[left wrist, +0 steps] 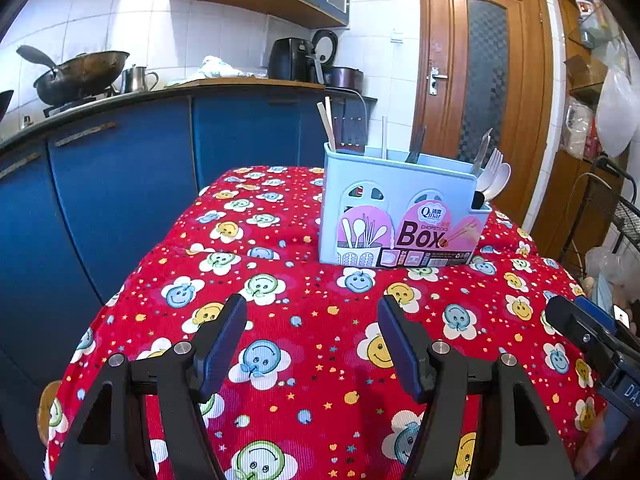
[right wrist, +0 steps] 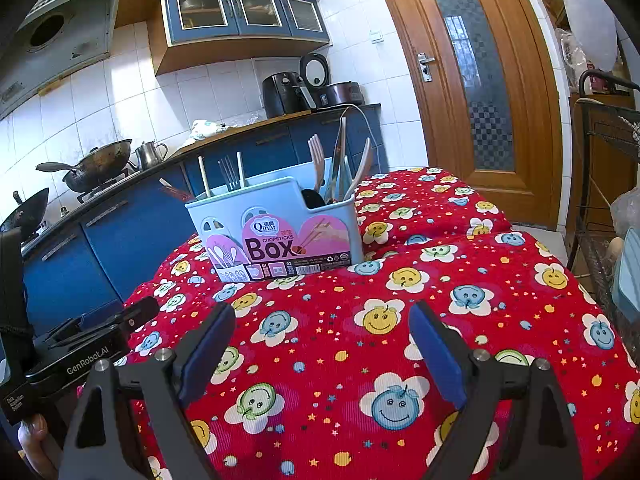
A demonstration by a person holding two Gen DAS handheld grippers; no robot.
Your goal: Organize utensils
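On red cloth (left wrist: 312, 360) — blue utensil box (left wrist: 400, 208), upright.

A ribbed, matt red cloth (left wrist: 320, 360) printed with smiley flowers covers the tabletop. On it stands a smooth pale blue plastic utensil box (left wrist: 400, 184) with a glossy pink paper label (left wrist: 416, 236). Inside are pale wooden chopsticks (left wrist: 328, 124), a shiny metal utensil (left wrist: 482, 150), and a white plastic fork (left wrist: 493, 164) and spoon (left wrist: 502, 182). The jaws are matt black plastic with finely textured blue pads (left wrist: 400, 348) and bright metal pins. Behind, a varnished wooden door (left wrist: 440, 40) and glossy white wall tiles (left wrist: 120, 20).
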